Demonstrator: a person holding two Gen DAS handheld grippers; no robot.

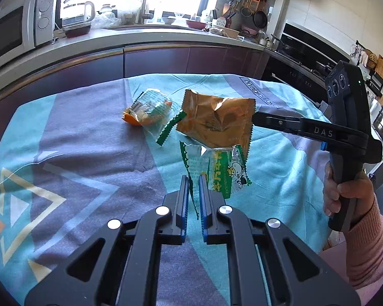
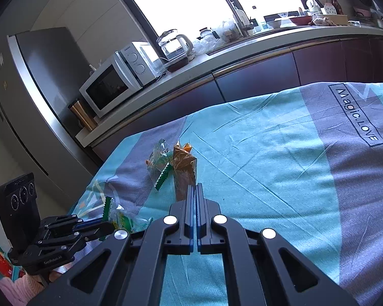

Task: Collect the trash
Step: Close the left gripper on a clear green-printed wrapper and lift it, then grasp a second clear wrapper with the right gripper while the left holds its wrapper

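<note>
My left gripper (image 1: 193, 178) is shut on a clear and green snack wrapper (image 1: 218, 170) and holds it above the table; it also shows at the lower left of the right wrist view (image 2: 120, 219). My right gripper (image 2: 194, 187) is shut on a brown foil wrapper (image 2: 183, 172), which hangs in the air in the left wrist view (image 1: 217, 119). A third clear wrapper with orange and green print (image 1: 150, 108) lies on the cloth beyond, with a torn green strip (image 1: 169, 127) beside it.
A teal and grey cloth (image 1: 76, 140) covers the table. Behind it runs a kitchen counter (image 1: 140, 35) with a microwave (image 1: 10, 33), a kettle (image 1: 76, 15) and a sink tap. A fridge (image 2: 25, 89) stands left in the right wrist view.
</note>
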